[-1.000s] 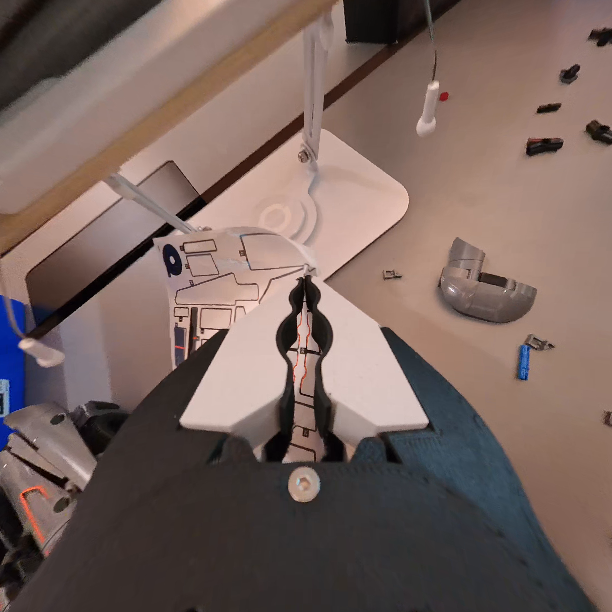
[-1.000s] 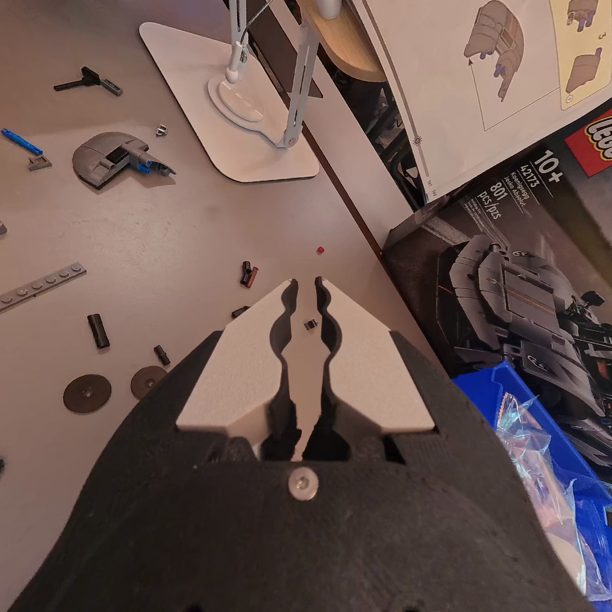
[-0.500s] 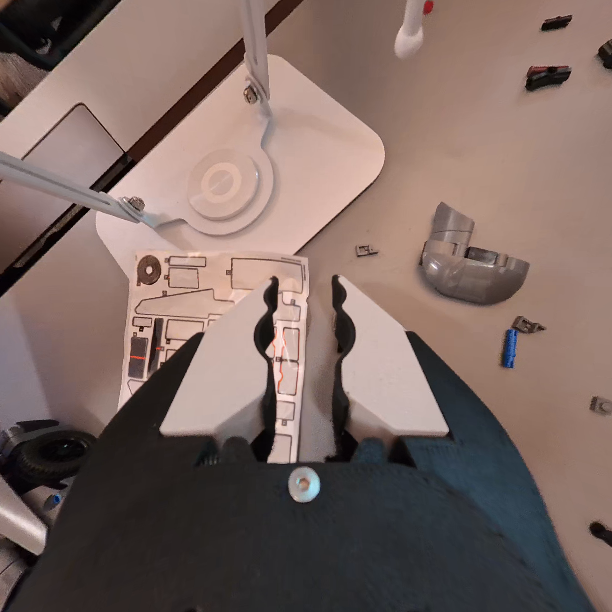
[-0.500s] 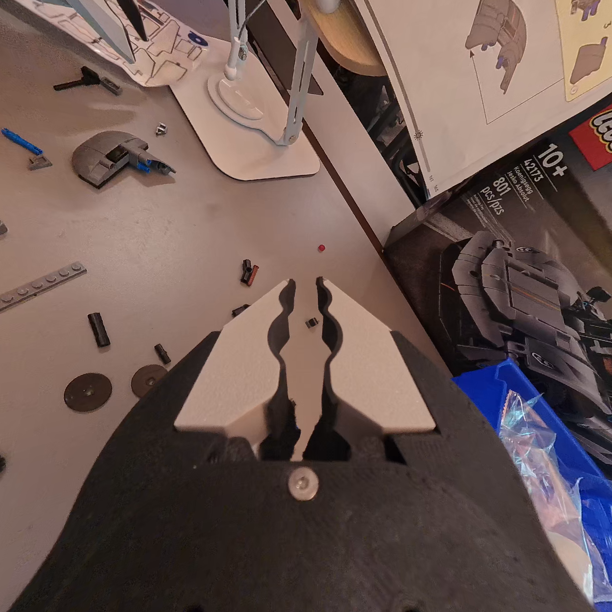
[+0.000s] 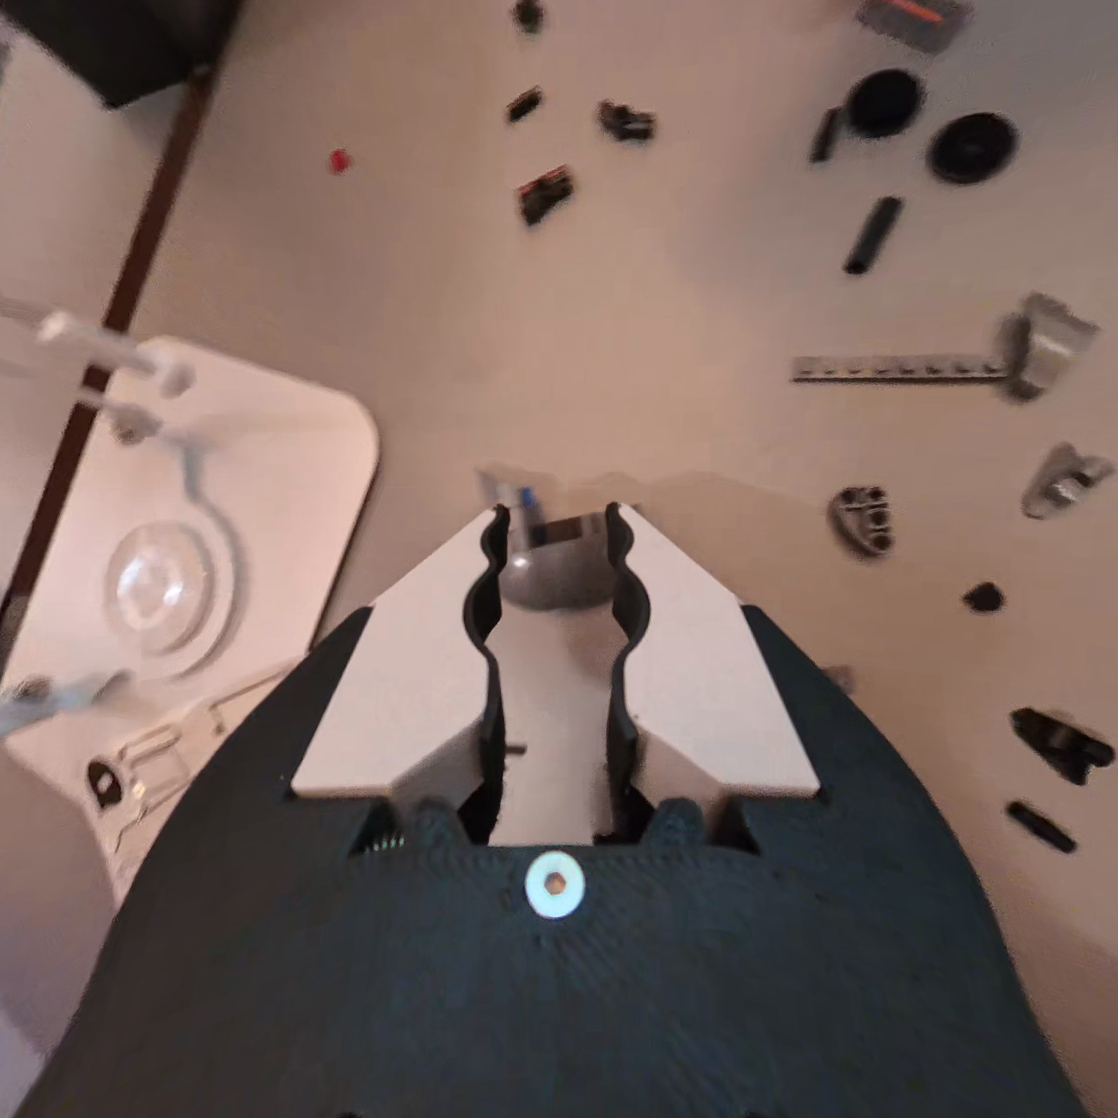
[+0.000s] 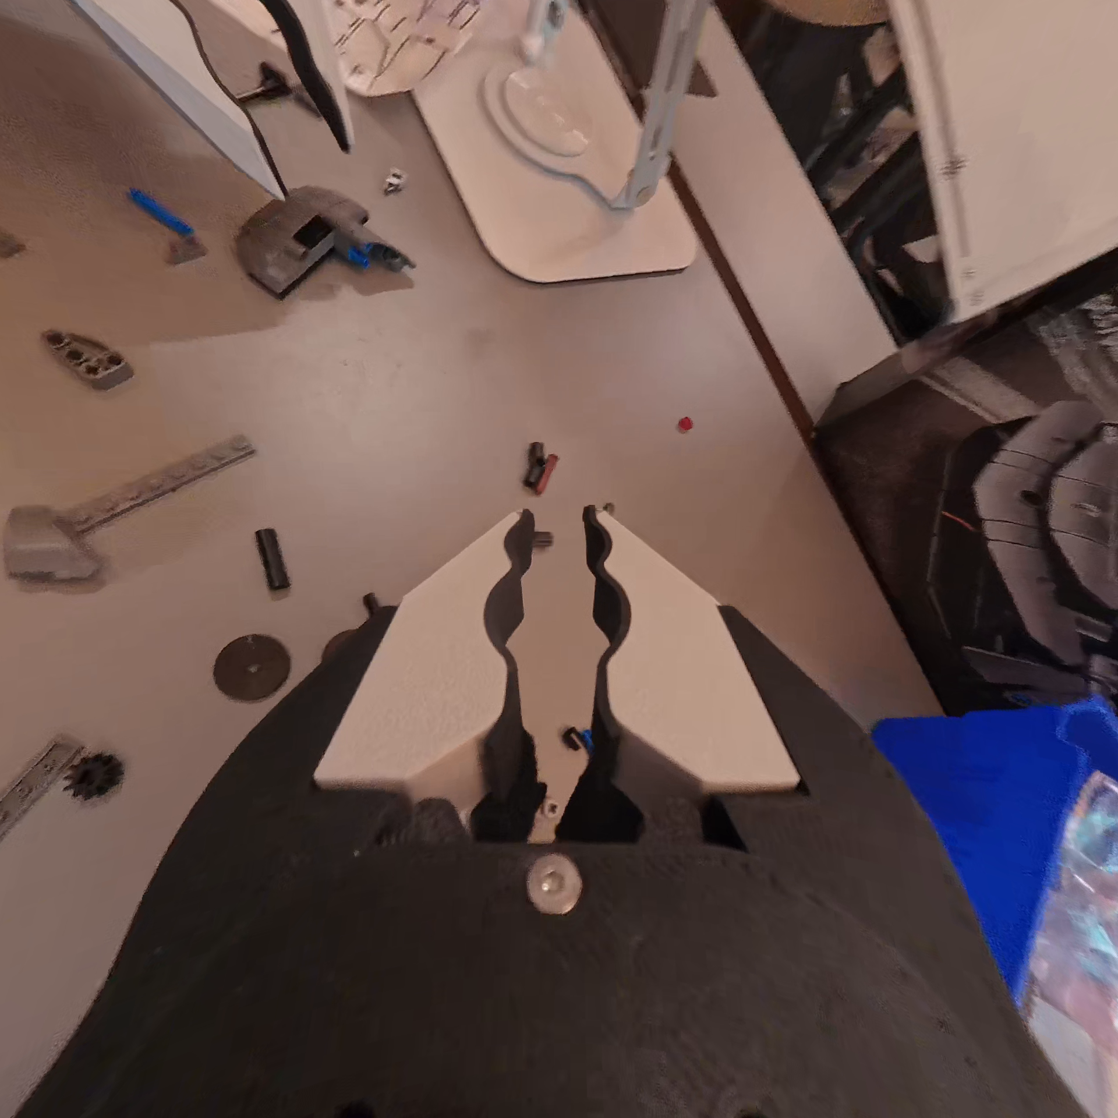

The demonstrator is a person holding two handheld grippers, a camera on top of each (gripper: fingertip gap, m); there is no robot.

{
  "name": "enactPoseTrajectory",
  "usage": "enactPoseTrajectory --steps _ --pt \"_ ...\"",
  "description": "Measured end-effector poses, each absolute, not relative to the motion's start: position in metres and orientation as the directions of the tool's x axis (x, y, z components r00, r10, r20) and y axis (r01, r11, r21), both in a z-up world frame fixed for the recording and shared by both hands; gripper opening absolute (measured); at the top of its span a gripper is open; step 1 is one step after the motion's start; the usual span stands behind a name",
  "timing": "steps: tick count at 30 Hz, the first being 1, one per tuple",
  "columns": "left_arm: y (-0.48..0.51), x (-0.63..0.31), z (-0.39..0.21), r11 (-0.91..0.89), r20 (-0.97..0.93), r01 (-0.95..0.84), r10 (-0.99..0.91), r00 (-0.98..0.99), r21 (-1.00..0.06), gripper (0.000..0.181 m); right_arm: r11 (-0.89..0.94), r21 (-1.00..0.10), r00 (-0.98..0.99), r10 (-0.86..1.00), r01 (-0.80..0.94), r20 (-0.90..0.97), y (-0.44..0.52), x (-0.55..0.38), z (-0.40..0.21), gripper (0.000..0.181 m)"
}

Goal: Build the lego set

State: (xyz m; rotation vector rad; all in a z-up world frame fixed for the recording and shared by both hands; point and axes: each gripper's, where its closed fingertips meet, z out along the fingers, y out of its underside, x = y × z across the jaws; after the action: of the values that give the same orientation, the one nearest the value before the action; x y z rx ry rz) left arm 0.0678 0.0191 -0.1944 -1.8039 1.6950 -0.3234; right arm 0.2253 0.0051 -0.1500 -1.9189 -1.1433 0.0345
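Left wrist view: my left tongs (image 5: 553, 514) are spread wide with nothing in them, right over the gray curved lego piece (image 5: 553, 581), beside the white lamp base (image 5: 290, 484).

Right wrist view: my right tongs (image 6: 553, 514) are spread and empty too. That gray curved lego piece (image 6: 302, 239) sits left of the lamp base (image 6: 581, 242).

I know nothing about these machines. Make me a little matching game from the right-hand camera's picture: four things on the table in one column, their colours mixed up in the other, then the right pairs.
Things:
1. tiny stud near the table's far edge
2. bin at the right
3. long flat plate at the left
4. round disc beside the right gripper

Colours:
A. grey
B. dark brown-black
C. red
D. blue

Pairs: 1-C, 2-D, 3-A, 4-B
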Motion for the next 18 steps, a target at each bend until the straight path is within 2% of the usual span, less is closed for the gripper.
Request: enactPoseTrajectory --steps 6,13,18 --pt "-0.001 0.087 -0.208 0.111 -0.249 -0.836 -0.968 0.032 -0.537 0.029 -0.099 -0.684 0.372 0.890 0.723 0.263 -0.033 0.180 -0.169 0.018" --pt "0.007 0.080 -0.207 0.074 -0.240 -0.831 -0.968 0.072 -0.551 0.025 -0.020 -0.645 0.126 0.985 0.764 0.118 -0.085 0.144 -0.194 0.021" --pt "0.019 0.073 -0.210 0.044 -0.268 -0.849 -0.956 0.117 -0.527 0.024 0.004 -0.608 0.043 0.997 0.794 0.063 -0.104 0.136 -0.207 0.023"
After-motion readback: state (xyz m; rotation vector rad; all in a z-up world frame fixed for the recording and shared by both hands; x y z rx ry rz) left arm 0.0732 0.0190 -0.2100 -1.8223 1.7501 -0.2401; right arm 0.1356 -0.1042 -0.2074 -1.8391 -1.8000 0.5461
